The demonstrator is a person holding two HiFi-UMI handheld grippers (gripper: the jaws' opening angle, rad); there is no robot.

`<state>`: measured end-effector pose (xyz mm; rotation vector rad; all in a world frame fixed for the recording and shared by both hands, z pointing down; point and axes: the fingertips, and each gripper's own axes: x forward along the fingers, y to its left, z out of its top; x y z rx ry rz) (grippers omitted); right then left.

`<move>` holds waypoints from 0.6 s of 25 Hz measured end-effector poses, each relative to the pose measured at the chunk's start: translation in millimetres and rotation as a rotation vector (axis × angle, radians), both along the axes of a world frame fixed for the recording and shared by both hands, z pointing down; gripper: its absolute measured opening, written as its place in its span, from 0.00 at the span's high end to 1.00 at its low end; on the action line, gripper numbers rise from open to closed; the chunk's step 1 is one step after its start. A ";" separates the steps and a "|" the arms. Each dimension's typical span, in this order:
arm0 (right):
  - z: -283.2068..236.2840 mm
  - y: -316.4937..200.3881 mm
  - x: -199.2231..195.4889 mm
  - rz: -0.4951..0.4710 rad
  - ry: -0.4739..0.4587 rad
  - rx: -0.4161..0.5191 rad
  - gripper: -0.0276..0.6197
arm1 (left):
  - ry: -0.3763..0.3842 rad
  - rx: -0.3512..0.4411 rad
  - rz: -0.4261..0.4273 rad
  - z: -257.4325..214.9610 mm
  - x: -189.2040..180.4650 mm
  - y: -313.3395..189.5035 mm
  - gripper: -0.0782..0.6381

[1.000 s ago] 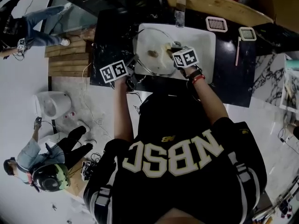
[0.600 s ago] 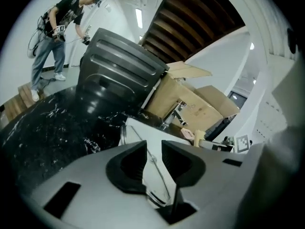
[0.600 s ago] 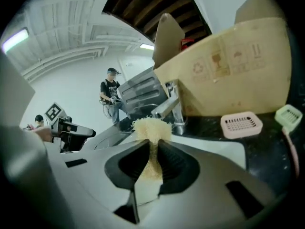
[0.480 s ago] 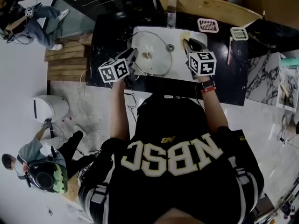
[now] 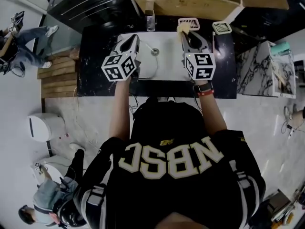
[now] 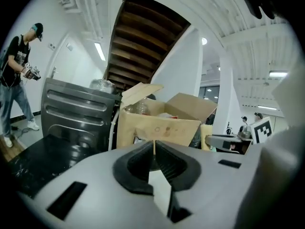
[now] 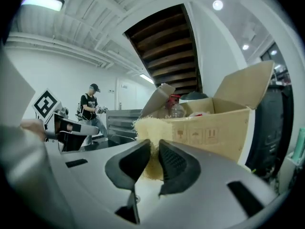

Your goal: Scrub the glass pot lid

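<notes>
Cardboard box (image 7: 214, 123) stands beyond right hand-held gripper's (image 7: 153, 146) scrubber (image 7: 147, 126).

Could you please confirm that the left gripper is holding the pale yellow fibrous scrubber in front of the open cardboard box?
Not quite: the right gripper is the one shut on the pale yellow fibrous scrubber, as the right gripper view shows. The left gripper is closing its jaws with nothing between them. The open cardboard box does stand behind.
</notes>
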<state>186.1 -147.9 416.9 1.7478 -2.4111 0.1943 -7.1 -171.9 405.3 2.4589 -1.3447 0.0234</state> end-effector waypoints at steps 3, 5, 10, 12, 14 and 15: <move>-11.1 9.3 10.5 0.016 -0.008 0.021 0.87 | -0.025 0.078 -0.020 -16.0 11.5 6.2 0.87; -16.0 14.3 16.0 0.022 -0.010 0.029 0.87 | -0.045 0.121 -0.032 -24.6 17.5 9.7 0.87; -22.4 23.0 21.0 0.027 -0.024 0.053 0.87 | -0.062 0.149 -0.044 -32.1 27.2 17.8 0.87; -22.3 24.4 18.6 0.030 -0.032 0.058 0.87 | -0.065 0.153 -0.047 -32.5 25.9 19.1 0.87; -23.3 23.6 15.8 0.034 -0.041 0.063 0.87 | -0.063 0.155 -0.045 -32.8 23.6 17.5 0.87; -23.7 22.7 14.9 0.036 -0.047 0.064 0.87 | -0.061 0.155 -0.041 -33.1 23.0 15.9 0.87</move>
